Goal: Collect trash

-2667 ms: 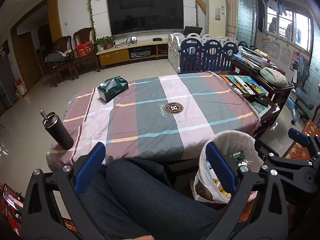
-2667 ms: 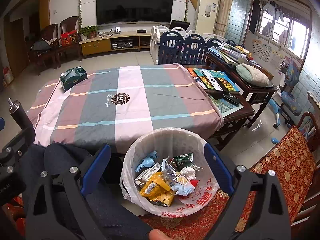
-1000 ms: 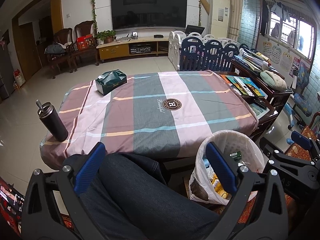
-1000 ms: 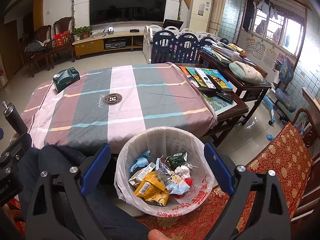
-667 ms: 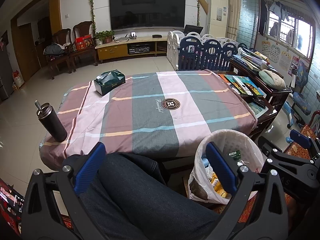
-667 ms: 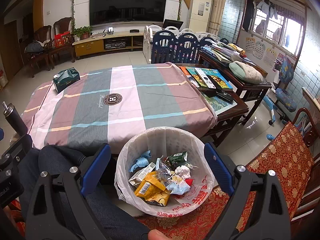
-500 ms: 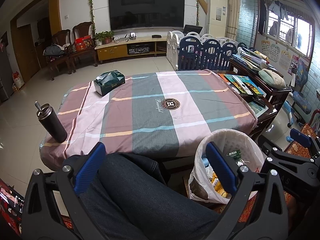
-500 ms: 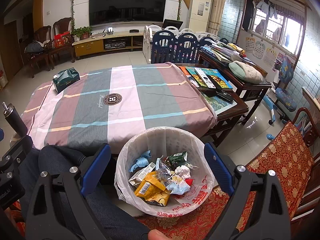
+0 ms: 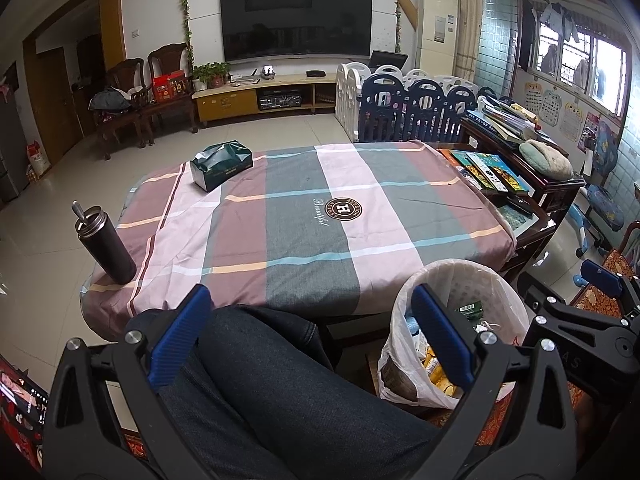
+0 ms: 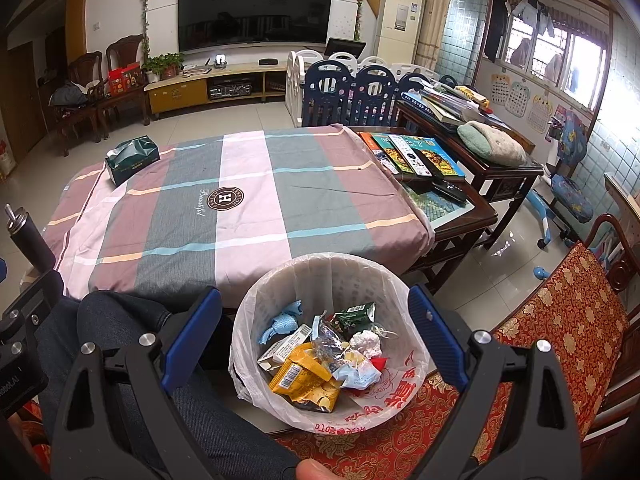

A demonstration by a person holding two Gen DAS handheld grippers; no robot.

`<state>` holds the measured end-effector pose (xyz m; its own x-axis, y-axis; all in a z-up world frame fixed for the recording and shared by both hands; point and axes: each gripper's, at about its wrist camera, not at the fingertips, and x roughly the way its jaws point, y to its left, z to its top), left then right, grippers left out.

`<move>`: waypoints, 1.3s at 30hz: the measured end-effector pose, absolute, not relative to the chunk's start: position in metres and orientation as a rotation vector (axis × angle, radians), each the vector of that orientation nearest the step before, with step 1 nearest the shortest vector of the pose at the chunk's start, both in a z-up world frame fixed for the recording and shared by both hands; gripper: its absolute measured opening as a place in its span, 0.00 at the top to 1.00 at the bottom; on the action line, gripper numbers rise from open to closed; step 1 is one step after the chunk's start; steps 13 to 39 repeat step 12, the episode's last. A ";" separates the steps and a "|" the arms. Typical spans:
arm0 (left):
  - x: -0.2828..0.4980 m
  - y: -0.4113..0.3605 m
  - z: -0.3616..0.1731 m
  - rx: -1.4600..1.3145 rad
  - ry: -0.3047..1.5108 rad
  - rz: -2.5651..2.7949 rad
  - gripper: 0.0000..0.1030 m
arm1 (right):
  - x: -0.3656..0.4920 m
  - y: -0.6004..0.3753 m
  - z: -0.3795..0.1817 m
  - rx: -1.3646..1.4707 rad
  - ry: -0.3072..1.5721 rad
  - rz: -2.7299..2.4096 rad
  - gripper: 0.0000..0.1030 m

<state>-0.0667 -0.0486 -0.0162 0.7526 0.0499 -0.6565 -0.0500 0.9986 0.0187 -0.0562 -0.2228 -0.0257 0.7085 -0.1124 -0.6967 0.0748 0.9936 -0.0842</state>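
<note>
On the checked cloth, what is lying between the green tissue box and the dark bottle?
Nothing. In the left wrist view, only bare cloth lies between the tissue box and the bottle.

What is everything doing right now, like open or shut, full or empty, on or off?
Left gripper: open, holding nothing.
Right gripper: open, holding nothing, above the trash bin.
Trash bin: lined with a bag, partly filled with wrappers.
Tissue pack: opened on top, lying on the tablecloth.
Black flask: upright, lid on, at the table's corner.
TV: off, screen dark.
</note>
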 end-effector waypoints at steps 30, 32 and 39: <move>-0.064 -0.040 -0.020 -0.021 0.733 0.096 0.03 | -0.057 -0.222 -0.029 -0.043 0.781 -0.109 0.11; -0.064 -0.040 -0.020 -0.021 0.733 0.096 0.03 | -0.057 -0.222 -0.029 -0.043 0.781 -0.109 0.11; -0.064 -0.040 -0.020 -0.021 0.733 0.096 0.03 | -0.057 -0.222 -0.029 -0.043 0.781 -0.109 0.11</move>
